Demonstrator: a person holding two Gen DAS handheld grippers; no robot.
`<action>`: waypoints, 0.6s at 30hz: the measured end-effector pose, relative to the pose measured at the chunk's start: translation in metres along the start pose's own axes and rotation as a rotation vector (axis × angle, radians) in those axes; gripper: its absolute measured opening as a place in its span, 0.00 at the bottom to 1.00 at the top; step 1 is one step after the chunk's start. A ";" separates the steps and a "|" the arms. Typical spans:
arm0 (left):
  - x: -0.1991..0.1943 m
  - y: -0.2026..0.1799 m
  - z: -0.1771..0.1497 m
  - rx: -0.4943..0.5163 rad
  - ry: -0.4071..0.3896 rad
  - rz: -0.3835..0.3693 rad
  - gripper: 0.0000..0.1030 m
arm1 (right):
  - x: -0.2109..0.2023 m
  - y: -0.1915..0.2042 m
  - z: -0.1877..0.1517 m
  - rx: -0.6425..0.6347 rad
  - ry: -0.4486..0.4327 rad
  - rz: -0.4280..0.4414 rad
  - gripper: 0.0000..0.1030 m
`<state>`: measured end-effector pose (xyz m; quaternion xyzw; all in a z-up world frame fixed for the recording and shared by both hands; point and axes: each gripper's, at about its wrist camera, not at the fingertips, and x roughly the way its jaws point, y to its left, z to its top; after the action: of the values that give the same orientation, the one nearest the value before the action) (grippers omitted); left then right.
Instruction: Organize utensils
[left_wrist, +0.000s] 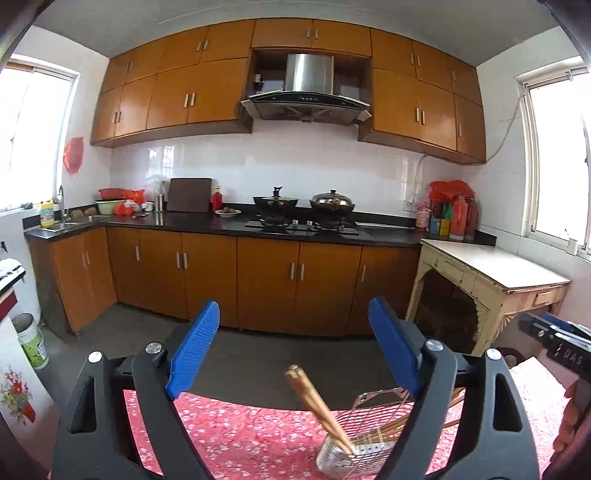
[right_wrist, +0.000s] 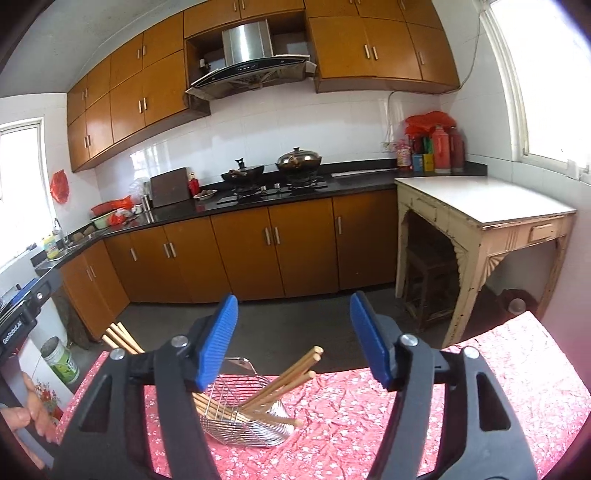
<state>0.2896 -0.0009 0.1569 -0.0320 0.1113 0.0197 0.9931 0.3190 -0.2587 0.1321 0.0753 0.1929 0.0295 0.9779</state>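
left wrist view hides much of the wire basket (left_wrist: 364, 435) behind the left gripper (left_wrist: 291, 343) and its right arm, so only part of its mesh shows; right wrist view cuts off the near ends of the chopsticks (right_wrist: 284, 384) where they sink into the basket (right_wrist: 243, 417), and the right gripper's (right_wrist: 291, 339) left arm covers the basket's left side; a few more chopstick ends (right_wrist: 120, 338) poke up behind that arm, but how they sit cannot be made out; how many sticks there are in all is hard to tell.

both grippers hang spread wide with nothing between their blue pads (right_wrist: 218, 343), above the table (neither touches the basket).

the basket is silvery wire, lying tipped on its side with a ribbed metal cup at one end; the light wooden chopsticks (left_wrist: 317, 402) lean out of it at angles, some lying flat through the mesh; it sits toward the far edge of the table, on a red cloth with small white flowers (right_wrist: 369, 424).

beyond the table's far edge lie a dark floor, orange-brown cabinets (left_wrist: 266, 277), a black counter (left_wrist: 184, 223) with two lidded pans (left_wrist: 275, 205) on the stove, a steel range hood (left_wrist: 308, 83), white tiles, and an old cream side table (right_wrist: 480, 214) under a bright window.
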 end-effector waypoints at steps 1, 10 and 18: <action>-0.002 0.003 0.000 -0.002 -0.001 0.005 0.83 | -0.003 0.000 0.000 0.003 -0.004 -0.002 0.63; -0.023 0.026 -0.001 -0.012 0.000 0.043 0.93 | -0.038 0.009 0.001 -0.017 -0.057 -0.027 0.82; -0.038 0.040 -0.003 -0.017 0.019 0.065 0.98 | -0.066 0.025 0.002 -0.050 -0.098 -0.044 0.96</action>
<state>0.2498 0.0378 0.1602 -0.0369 0.1213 0.0524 0.9905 0.2581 -0.2405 0.1628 0.0478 0.1456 0.0089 0.9882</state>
